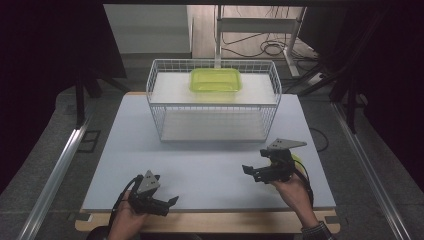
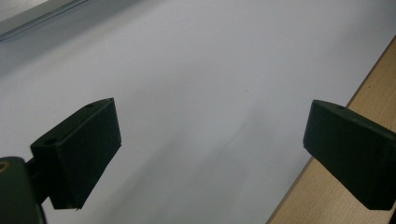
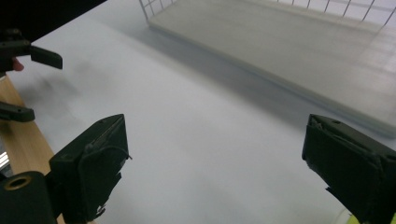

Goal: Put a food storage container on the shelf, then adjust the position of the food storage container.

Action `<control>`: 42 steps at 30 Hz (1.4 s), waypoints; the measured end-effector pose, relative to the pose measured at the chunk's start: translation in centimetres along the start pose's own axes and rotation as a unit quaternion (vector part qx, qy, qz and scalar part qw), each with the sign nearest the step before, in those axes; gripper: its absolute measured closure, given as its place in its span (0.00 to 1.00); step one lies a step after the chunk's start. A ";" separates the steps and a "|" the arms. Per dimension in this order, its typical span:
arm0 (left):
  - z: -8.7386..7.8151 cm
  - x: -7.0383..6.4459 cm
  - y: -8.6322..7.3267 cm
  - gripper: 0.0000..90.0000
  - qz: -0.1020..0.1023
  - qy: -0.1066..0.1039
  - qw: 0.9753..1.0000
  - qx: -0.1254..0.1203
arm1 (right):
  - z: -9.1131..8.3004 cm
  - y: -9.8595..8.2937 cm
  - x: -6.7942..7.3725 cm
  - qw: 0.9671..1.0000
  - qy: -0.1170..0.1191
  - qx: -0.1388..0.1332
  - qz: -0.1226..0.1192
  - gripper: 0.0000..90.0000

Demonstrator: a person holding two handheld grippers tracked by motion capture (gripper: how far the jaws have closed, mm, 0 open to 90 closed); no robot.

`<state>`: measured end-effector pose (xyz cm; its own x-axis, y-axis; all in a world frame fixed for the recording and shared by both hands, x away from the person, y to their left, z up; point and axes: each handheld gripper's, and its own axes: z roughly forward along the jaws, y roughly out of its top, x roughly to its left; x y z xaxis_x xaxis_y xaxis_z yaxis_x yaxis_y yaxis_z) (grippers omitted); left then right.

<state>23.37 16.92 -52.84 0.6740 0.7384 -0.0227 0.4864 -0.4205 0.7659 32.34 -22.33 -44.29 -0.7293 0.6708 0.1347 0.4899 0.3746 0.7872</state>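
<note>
Nearest the camera, the left gripper [image 1: 172, 202] is held low over the table's [image 1: 210, 165] front edge, jaws spread wide with nothing between them. Further right, the right gripper [image 1: 246, 170] is held above the table, jaws likewise wide and empty. Beyond both, a green tray [image 1: 216, 80] is seen on the upper shelf of a wire basket [image 1: 214, 100].

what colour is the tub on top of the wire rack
Translucent lime green tub, on the white wire rack; clearest in the high view.

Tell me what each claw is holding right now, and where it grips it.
Nothing: the left claw and the right claw are both open above the table.
</note>
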 end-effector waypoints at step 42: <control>0.3 0.2 -0.1 0.03 -0.007 0.004 1.000 0.014 | -4.3 -3.3 -6.2 0.985 -0.167 0.020 0.041 0.99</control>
<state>23.59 16.95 -53.13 0.6627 0.7484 -0.0268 0.5108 -0.4255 0.7470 33.18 -30.46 -45.15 -0.4925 0.8702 -0.0146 0.5635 0.3316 0.7566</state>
